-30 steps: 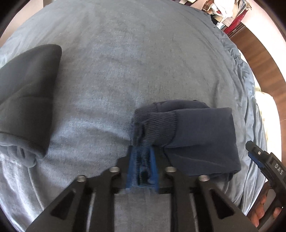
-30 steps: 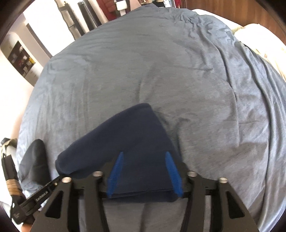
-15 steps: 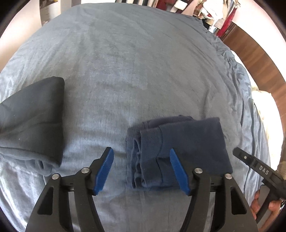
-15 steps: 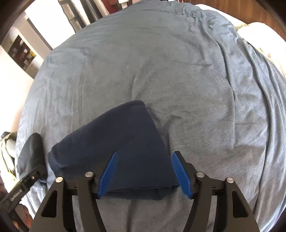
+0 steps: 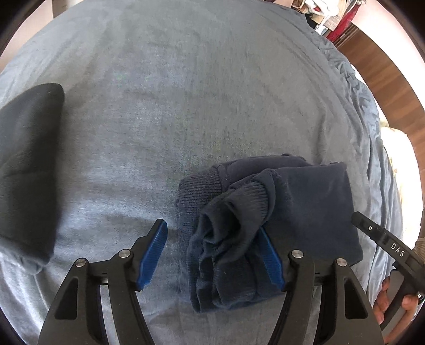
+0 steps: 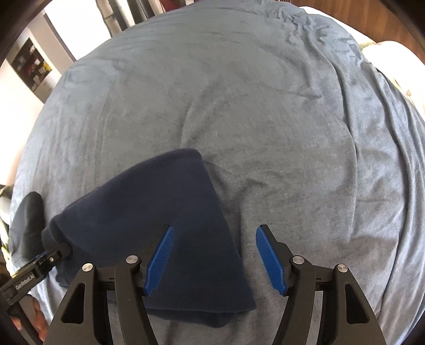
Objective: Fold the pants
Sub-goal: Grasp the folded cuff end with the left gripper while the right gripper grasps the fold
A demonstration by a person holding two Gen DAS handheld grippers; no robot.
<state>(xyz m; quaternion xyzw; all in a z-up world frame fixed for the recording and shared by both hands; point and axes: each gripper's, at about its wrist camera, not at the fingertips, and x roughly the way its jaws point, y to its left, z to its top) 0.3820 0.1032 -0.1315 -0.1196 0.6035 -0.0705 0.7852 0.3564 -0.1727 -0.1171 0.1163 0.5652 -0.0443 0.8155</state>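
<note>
The navy pants [image 5: 305, 207] lie folded into a compact bundle on the blue-grey bed cover [image 5: 199, 93]. Their ribbed cuffs [image 5: 202, 191] bunch loosely at the bundle's left end. My left gripper [image 5: 212, 227] is open and straddles those cuffs; its right pad [image 5: 271, 262] is against the fabric and its left pad [image 5: 154, 252] is clear of it. In the right wrist view the pants [image 6: 164, 201] show their smooth folded side. My right gripper [image 6: 215, 228] is open over the bundle's right edge, pressing nothing.
A dark grey folded garment [image 5: 26, 164] lies on the bed to the left of the pants. The cover falls away at the bed's right edge [image 5: 372, 132] toward a wooden floor. Clutter [image 5: 329, 13] stands beyond the far corner.
My left gripper let go of the ribbed cuffs and its jaws spread wide. The right jaws widened a little. Both grippers have come lower over the bundle, which has settled on the bed.
</note>
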